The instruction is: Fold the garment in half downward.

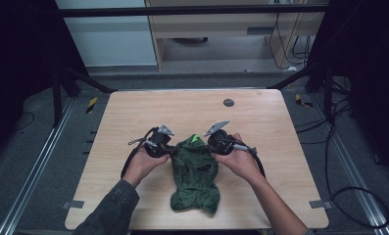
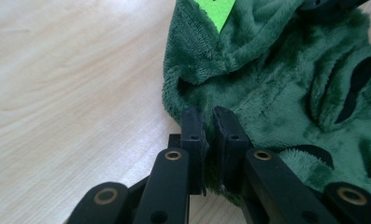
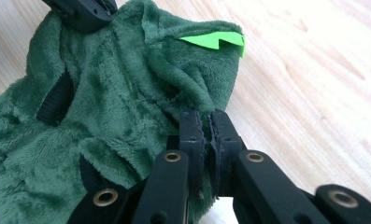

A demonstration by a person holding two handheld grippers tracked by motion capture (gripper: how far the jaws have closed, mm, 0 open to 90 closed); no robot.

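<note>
I have the left claw (image 1: 171, 152) clamped on the left edge of the green fleece (image 1: 196, 176), just left of centre in the high view; the fleece lies crumpled on the wooden surface (image 1: 133, 112), a bright green tag (image 1: 196, 138) at its top; the right claw (image 1: 212, 151) pinches its right edge.

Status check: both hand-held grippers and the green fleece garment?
Left hand-held gripper shut on garment's edge. Right hand-held gripper shut on opposite edge. Green fleece garment lying on table. Nothing in the way.
</note>
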